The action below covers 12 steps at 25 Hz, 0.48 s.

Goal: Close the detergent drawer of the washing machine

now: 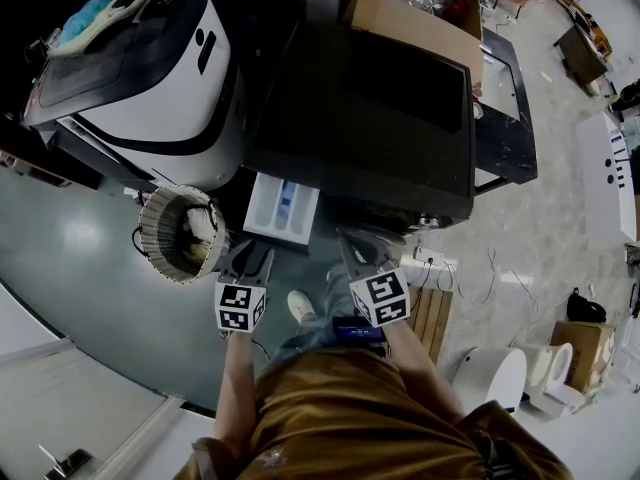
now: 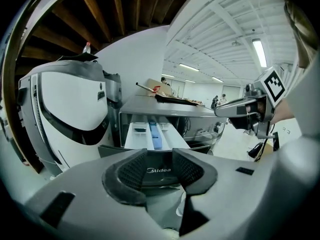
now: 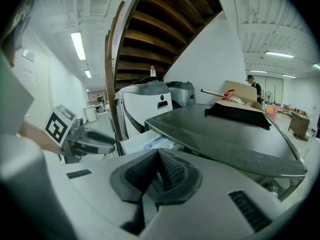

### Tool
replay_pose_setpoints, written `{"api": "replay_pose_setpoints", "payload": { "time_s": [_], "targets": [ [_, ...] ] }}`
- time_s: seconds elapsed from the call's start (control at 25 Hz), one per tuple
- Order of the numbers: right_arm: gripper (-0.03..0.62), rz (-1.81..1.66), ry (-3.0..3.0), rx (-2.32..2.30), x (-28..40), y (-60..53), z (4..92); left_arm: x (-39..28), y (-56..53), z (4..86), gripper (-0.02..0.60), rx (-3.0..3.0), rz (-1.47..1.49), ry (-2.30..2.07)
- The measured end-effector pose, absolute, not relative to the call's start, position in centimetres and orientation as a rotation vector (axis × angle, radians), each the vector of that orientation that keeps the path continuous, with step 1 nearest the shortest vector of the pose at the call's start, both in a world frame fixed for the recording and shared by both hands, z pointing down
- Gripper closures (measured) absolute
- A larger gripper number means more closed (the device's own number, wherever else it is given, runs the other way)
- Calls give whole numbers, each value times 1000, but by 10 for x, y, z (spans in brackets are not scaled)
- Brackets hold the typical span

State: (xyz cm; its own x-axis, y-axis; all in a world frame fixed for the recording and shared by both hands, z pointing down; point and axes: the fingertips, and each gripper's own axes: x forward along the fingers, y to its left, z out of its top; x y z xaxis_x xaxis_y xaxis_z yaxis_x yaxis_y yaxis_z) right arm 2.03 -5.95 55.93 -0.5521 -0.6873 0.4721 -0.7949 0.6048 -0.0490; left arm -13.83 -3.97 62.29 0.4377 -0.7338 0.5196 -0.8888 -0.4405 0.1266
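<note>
The white detergent drawer, with a blue insert, stands pulled out of the dark washing machine. The left gripper faces it, fingers spread and empty. The right gripper has its fingers closed on nothing. A cardboard box stands behind, above a grey floor.

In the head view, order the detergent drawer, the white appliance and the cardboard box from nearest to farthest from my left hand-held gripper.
From the left hand-held gripper:
1. The detergent drawer, pulled out just ahead of it.
2. The white appliance, upper left, beside the washing machine.
3. The cardboard box, at the far back on the machine's top.
</note>
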Motion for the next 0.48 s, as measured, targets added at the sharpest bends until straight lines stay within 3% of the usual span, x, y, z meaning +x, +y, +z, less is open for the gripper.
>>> {"api": "replay_pose_setpoints", "payload": {
  "time_s": [0.48],
  "targets": [
    [582,386,-2421,1192,24,-65,561,-141,-43,623,425,2301,555,-1413]
  ]
}}
